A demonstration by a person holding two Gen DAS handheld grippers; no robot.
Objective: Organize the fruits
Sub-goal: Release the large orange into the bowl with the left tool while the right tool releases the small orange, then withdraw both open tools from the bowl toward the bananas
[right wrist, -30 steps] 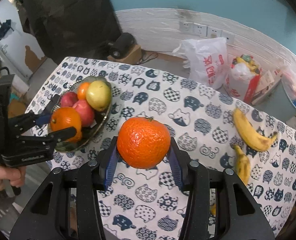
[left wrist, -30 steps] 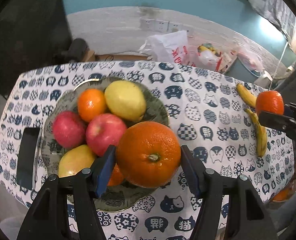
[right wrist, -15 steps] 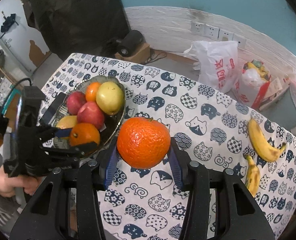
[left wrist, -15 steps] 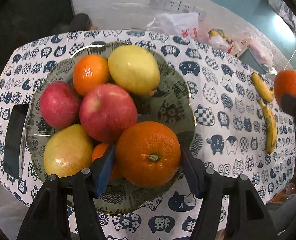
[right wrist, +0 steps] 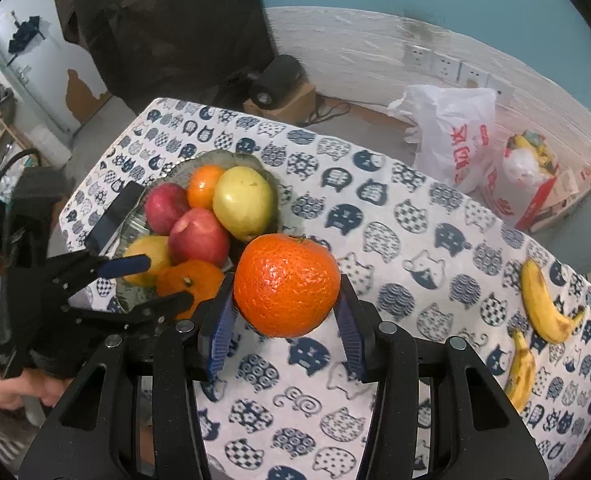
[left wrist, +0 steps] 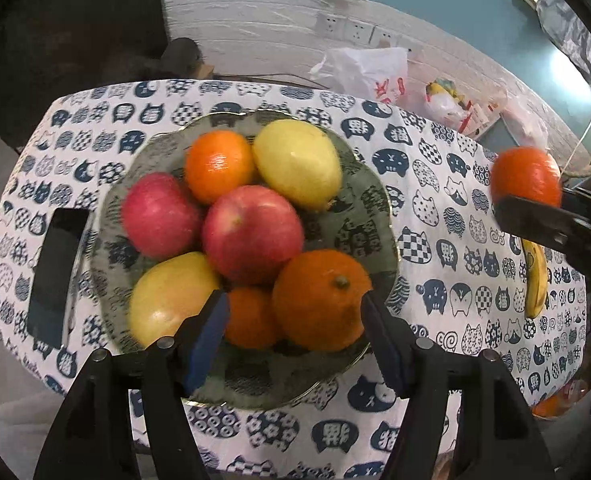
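Observation:
A green bowl (left wrist: pixel 375 208) on the cat-print tablecloth holds two red apples, two yellow pears and several oranges. A large orange (left wrist: pixel 319 300) lies at the bowl's near right, between the spread fingers of my left gripper (left wrist: pixel 295 320), which is open and no longer clamps it. My right gripper (right wrist: pixel 287 320) is shut on another orange (right wrist: pixel 286 284) and holds it above the cloth just right of the bowl (right wrist: pixel 271 176). That orange also shows in the left wrist view (left wrist: pixel 525 178).
A black phone (left wrist: pixel 57 272) lies left of the bowl. Two bananas (right wrist: pixel 543 312) lie on the cloth at the right. White and red bags (right wrist: pixel 455 136) sit on the floor behind the table, by a white wall with sockets.
My left gripper lowered its orange into the bowl and opened; the orange now rests among the fruit. My right gripper carried its orange left, closer to the bowl.

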